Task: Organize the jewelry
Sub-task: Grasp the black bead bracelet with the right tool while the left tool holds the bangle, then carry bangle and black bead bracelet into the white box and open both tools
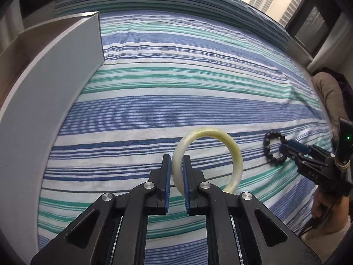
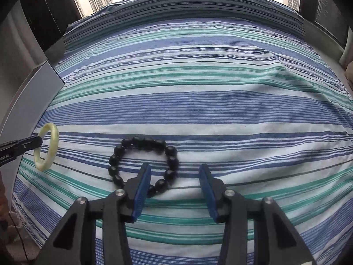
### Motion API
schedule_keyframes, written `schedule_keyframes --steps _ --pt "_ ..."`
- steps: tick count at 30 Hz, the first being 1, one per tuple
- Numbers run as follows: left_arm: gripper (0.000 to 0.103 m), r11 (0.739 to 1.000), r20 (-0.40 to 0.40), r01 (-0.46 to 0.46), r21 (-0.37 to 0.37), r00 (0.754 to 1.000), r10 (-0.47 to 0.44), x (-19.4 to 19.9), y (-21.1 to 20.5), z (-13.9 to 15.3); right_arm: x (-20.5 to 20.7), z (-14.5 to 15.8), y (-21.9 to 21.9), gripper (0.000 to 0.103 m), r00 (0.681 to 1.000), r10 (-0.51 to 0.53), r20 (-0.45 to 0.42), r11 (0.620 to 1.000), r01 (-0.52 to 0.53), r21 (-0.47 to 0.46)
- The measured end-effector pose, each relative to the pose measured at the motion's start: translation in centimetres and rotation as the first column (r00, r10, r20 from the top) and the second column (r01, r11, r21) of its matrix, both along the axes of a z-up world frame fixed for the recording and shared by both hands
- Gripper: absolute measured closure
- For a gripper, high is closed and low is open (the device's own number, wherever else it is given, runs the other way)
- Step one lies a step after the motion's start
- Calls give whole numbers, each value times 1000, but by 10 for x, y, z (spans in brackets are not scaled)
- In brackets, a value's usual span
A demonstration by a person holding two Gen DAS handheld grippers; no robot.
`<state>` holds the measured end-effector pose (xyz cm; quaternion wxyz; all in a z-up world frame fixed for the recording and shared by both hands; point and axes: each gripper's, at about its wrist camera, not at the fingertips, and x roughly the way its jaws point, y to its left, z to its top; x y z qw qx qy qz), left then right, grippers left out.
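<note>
Your left gripper (image 1: pixel 177 165) is clamped on the pale jade bangle (image 1: pixel 207 161), holding it upright above the striped bedsheet (image 1: pixel 198 88). Your right gripper (image 2: pixel 175 174) stands spread, its left finger inside the black bead bracelet (image 2: pixel 143 163) lying on the sheet. Further left sits the grey box (image 1: pixel 44 101).

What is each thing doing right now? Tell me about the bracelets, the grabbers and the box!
Pale bangle: pinched upright in the left gripper, tilted.
Black bead bracelet: lying flat on the striped bedsheet, not held.
Left gripper: shut on the bangle's rim.
Right gripper: open, one finger inside the bead loop, one outside it.
Grey box: sitting at the bed's left edge; its inside is hard to see.
</note>
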<state>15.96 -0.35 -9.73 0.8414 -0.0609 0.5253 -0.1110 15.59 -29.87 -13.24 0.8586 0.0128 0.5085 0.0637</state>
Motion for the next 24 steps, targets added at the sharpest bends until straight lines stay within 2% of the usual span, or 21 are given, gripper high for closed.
schedule_keyframes --steps 1,2,6,10,14,17,19,24 --pt "95 1000 6 -2 -1 1000 3 -4 3 3 1 0 8 72 1000 19 16 998 -18 -59" --pt "95 1000 12 -4 -2 1000 4 -7 6 6 2 -1 14 91 999 35 14 994 -33 -100" --pt "95 1000 33 -17 -16 999 18 -19 17 19 -6 12 17 91 998 48 34 997 -45 -70" --pt "95 999 66 -30 -37 997 33 -33 30 40 -22 52 23 91 991 66 121 998 -62 -32" --pt "95 996 116 -53 -66 991 61 -51 50 71 -32 97 42 91 970 137 199 991 -135 -25" --pt "95 992 151 -81 -99 984 96 -65 78 99 -35 128 66 91 945 203 257 978 -205 -19" --pt "95 989 180 -112 -96 975 128 -74 101 119 -36 148 84 91 922 250 294 966 -258 -12" --pt "95 964 214 -254 -79 940 265 -94 179 158 -29 194 151 91 846 377 378 908 -419 32"
